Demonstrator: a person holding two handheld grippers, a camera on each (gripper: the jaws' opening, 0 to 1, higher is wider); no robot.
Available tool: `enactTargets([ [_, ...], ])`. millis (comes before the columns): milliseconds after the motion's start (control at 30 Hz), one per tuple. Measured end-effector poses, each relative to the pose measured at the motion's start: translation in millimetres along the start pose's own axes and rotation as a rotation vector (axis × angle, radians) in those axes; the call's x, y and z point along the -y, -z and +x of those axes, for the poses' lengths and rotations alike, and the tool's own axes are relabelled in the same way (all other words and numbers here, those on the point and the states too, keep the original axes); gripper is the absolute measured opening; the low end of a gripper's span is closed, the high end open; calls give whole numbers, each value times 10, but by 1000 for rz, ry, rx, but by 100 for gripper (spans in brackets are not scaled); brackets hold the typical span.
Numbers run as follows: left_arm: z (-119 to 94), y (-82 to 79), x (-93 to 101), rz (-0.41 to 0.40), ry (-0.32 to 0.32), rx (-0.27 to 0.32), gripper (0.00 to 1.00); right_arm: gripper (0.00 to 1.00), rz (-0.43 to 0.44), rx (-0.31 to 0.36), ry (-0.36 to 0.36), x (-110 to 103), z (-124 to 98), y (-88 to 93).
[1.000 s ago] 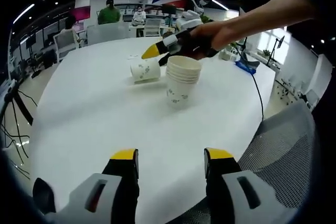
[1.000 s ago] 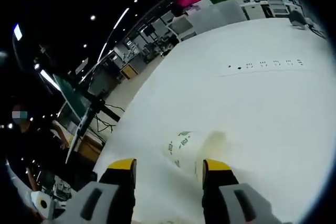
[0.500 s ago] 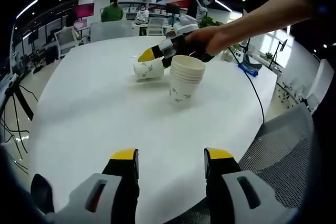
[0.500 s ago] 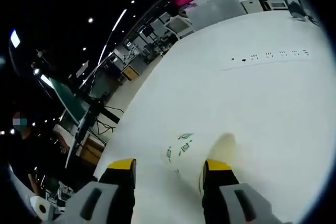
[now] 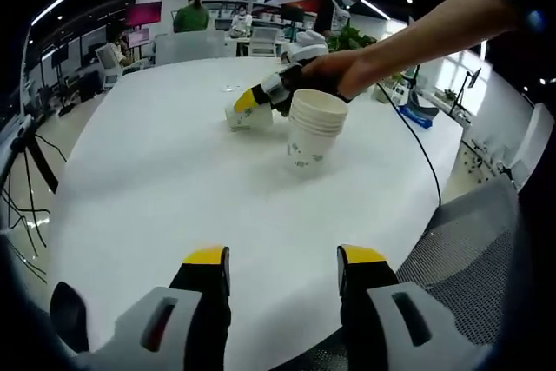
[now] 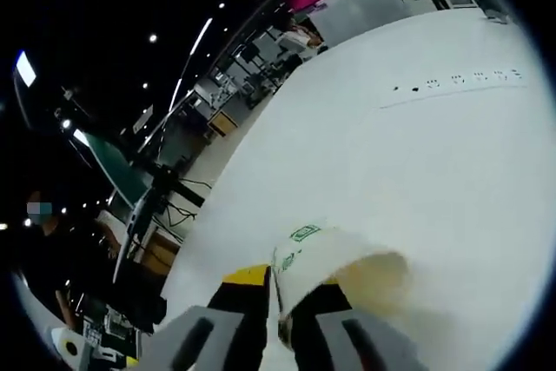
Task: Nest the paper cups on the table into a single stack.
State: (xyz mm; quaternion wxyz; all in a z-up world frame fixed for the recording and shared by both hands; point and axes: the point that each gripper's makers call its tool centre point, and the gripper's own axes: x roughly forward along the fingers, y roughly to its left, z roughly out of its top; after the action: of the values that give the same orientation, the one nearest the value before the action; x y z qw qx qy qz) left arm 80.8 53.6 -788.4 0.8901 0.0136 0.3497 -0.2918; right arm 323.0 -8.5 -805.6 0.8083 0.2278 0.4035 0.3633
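left gripper (image 5: 282, 271): jaws stood apart with nothing between them, held low over the near edge of the white table (image 5: 156, 188).
right gripper (image 6: 282, 301): jaws were closed on the rim wall of the lying cup (image 6: 334, 258); in the left gripper view it reached in from the right (image 5: 261, 97), held by a hand (image 5: 334, 71).
lying cup: on its side on the table, mouth open toward the right gripper view's camera, just left of the stack (image 5: 252, 115).
cup stack (image 5: 314, 128): upright near the table's middle, several rims nested, green print on the outer cup.
mesh chair (image 5: 469, 258): at the table's right edge.
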Motion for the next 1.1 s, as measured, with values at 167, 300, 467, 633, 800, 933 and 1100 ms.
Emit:
enactTargets([
  [167,5,4,0,5,0,-3,48,0,-9,8,-21,-83,-5,-27],
  [300,4,-1,8,10,1,-2,49,0,-21,14,-26,-120,-82,-80],
  [467,7,-9,22,21,5,2,49,0,-29,15,-18,-47,-164,-179],
  [633,-2,-33,36,26,6,11,49,0,-42,16,-10,-42,-259,-244],
  [800,-14,-67,54,36,7,21,49,0,-67,21,-12,-195,-399,-266],
  [933,-26,-98,46,40,4,35,50,0,-106,0,-13,-318,-501,-243],
  [1100,-37,-137,44,39,3,48,51,0,-169,-47,-25,-473,-645,-209],
])
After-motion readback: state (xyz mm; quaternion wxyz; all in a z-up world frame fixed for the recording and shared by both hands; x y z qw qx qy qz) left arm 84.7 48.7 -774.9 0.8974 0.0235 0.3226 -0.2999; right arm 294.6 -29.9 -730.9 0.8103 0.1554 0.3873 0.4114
